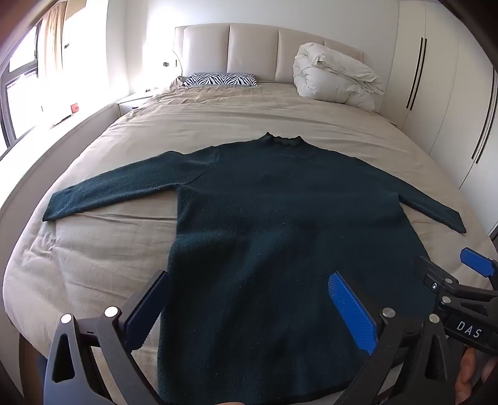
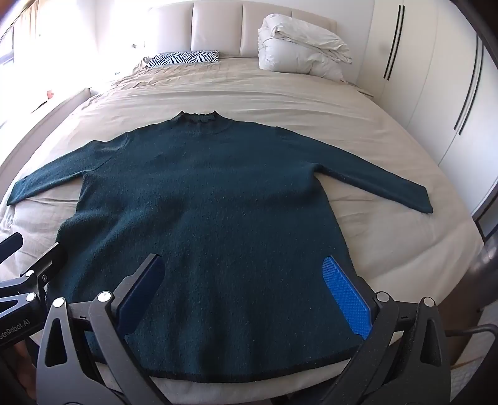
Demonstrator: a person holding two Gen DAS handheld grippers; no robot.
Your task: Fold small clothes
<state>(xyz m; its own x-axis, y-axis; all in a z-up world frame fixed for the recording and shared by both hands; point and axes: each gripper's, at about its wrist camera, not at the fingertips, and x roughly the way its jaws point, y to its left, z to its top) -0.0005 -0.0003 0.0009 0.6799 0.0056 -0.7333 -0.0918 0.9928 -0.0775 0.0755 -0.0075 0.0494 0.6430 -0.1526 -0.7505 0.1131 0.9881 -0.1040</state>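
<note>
A dark teal knitted sweater (image 2: 199,224) with a ribbed roll neck was seen spread flat, front side up, on the lower half of a wide bed covered in a creased beige sheet (image 2: 311,102). Both long sleeves were stretched outward and slightly downward to either side, the collar was turned toward the headboard, and the black-edged hem lay nearest the cameras at the foot of the bed.

The left hand-held gripper (image 1: 249,314) was held above the hem region with its blue-padded fingers spread to full width; nothing was gripped between them. The right hand-held gripper (image 2: 249,299) was likewise held above the lower part of the sweater, its jaws fully apart and nothing clasped. Whether either gripper's fingers touched the knit could not be told. In the left wrist view, the right hand-held gripper was visible at the lower right edge, with part of a hand (image 1: 470,370) below it.

Farther off, a zebra-striped pillow (image 2: 183,58) lay at the head of the bed and a bundled white duvet (image 2: 298,50) rested against the padded cream headboard (image 2: 218,28). White wardrobe doors (image 2: 435,78) with dark vertical handles stood to the right, and a bright window (image 1: 21,93) with curtains to the left.
</note>
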